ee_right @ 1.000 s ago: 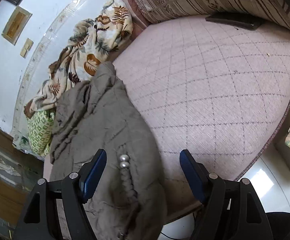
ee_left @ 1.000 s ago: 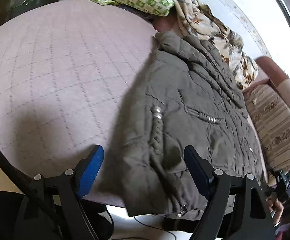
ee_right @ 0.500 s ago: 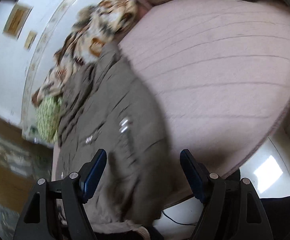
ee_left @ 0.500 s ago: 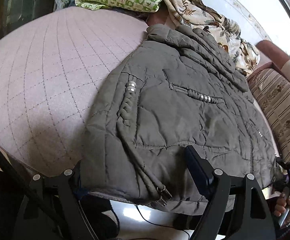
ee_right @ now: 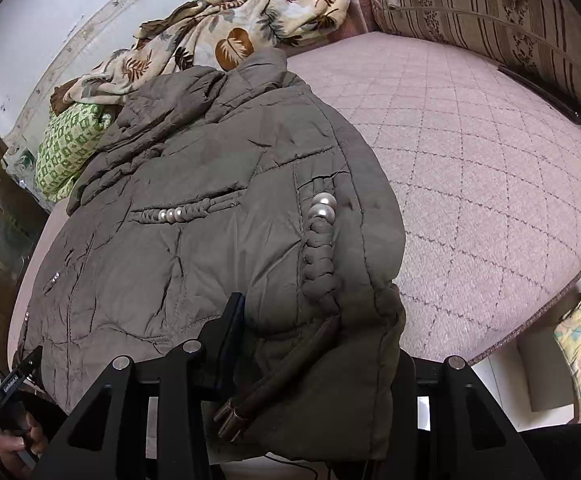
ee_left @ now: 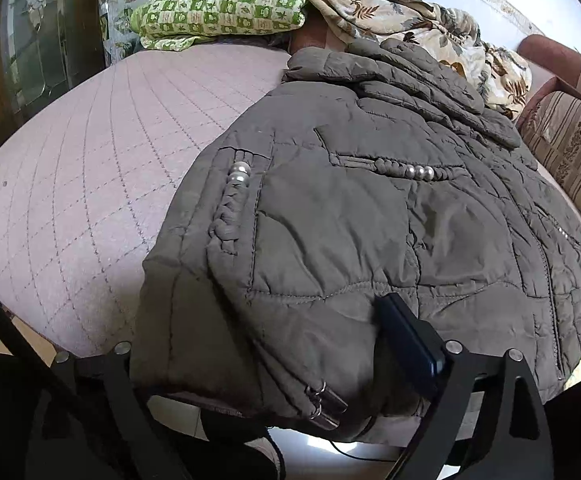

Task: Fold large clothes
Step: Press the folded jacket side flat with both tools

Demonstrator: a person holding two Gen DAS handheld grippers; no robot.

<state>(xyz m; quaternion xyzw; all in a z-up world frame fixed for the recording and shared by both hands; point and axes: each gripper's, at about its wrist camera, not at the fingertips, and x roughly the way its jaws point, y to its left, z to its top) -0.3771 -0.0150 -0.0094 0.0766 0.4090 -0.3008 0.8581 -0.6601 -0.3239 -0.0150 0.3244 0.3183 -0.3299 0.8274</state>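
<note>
The left claw (ee_left: 274, 364) is seen at the near hem of a grey-brown padded jacket (ee_left: 370, 216). Its jaws have just been opening and stand wide, with the hem corner lying between them; one blue pad (ee_left: 406, 336) rests against the fabric, the other is hidden beneath the cloth, so a firm grip cannot be confirmed.

The right claw (ee_right: 314, 356) is seen at the same corner of the hem from the other side. Its jaws have just been closing, with the bunched hem between them; one pad (ee_right: 230, 332) is pressed into the fabric, the other is covered by it, and the cloth is gathered there.

Two metal cord ends (ee_right: 230, 416) hang from the hem over the edge of the bed (ee_left: 70, 200).

The jacket is laid flat on the pink quilted bed cover, hem at the near edge, collar toward the far side. Braided trim with pearl beads (ee_left: 238, 172) is noted on its front.

Beyond the collar, a leaf-patterned blanket (ee_right: 226, 36) and a green checked pillow (ee_left: 218, 8) are found against the wall. A striped cushion (ee_right: 490, 12) lines the bed's side.

A hand (ee_right: 22, 440) is partly visible at the lower edge of the right view.
</note>
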